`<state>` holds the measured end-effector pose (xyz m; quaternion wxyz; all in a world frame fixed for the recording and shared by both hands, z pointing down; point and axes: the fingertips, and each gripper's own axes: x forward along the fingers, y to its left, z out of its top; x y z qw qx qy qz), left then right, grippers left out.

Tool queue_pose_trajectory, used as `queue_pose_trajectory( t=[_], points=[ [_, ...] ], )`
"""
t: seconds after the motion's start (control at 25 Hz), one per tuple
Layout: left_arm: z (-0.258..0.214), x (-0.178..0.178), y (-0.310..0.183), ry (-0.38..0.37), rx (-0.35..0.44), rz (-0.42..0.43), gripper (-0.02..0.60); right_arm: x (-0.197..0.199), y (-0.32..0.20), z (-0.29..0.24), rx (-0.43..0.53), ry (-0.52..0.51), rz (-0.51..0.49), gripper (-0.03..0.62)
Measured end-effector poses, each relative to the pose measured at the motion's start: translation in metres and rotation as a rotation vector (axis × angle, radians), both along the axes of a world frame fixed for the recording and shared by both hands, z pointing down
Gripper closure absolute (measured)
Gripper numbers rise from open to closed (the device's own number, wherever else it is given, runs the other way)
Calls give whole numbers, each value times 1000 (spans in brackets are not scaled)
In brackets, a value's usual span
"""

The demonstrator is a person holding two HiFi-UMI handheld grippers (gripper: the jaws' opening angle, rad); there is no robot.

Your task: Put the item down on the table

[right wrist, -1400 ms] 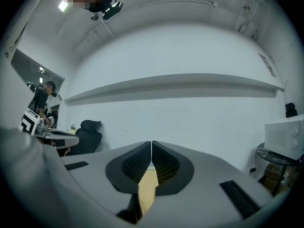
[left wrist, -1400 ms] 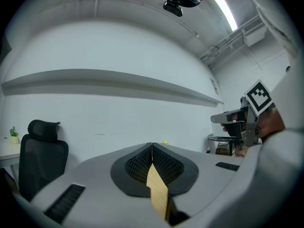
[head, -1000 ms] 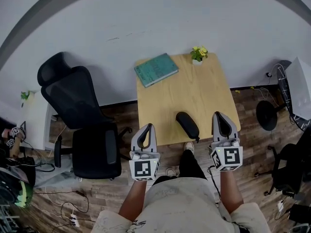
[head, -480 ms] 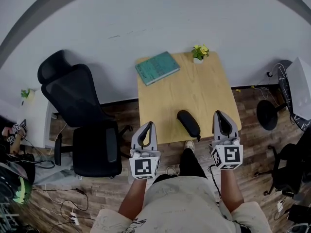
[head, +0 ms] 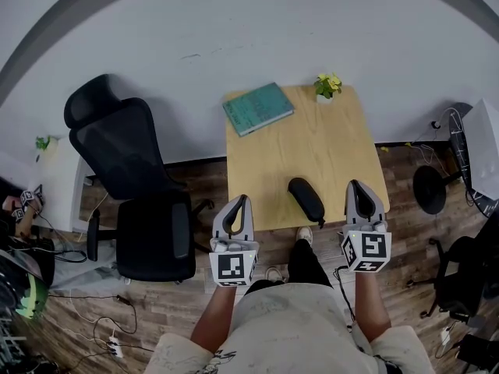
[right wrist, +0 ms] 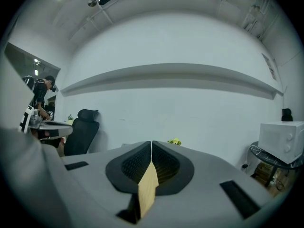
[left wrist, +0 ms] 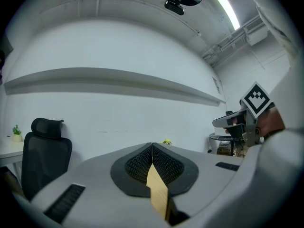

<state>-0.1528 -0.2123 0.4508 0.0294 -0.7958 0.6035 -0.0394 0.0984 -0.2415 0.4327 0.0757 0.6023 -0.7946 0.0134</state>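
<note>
A black oblong case [head: 306, 199] lies on the wooden table [head: 312, 150], near its front edge, with nothing touching it. My left gripper [head: 242, 199] hovers in front of the table's front left corner, its jaws pressed together and empty. To the right of the case, my right gripper [head: 356, 184] hangs over the table's front right corner, also shut and empty. In the left gripper view the pads [left wrist: 142, 163] meet at the tips of the left gripper [left wrist: 152, 144]. The right gripper view shows the right gripper [right wrist: 151, 142] the same way.
A teal book [head: 258, 108] lies at the table's back left and a small potted plant [head: 327, 86] at the back right. A black office chair [head: 132, 178] stands left of the table. A white appliance [head: 485, 146] and a round black base [head: 429, 187] are on the right.
The head view has drifted a little, so the table sits slightly further right. Both grippers stay shut in front of the table. The case has not moved.
</note>
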Motion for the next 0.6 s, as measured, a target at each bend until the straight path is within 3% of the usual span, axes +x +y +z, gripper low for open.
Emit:
queue_pose_trajectory(
  t=[0.4,0.6],
  points=[
    [5,-4,4,7,-13,-5,572,-6,1,2,-8,12,-10,572],
    [20,-8,4,-4,-78,3,572,-11,3,4,-15,12,-16,572]
  ],
)
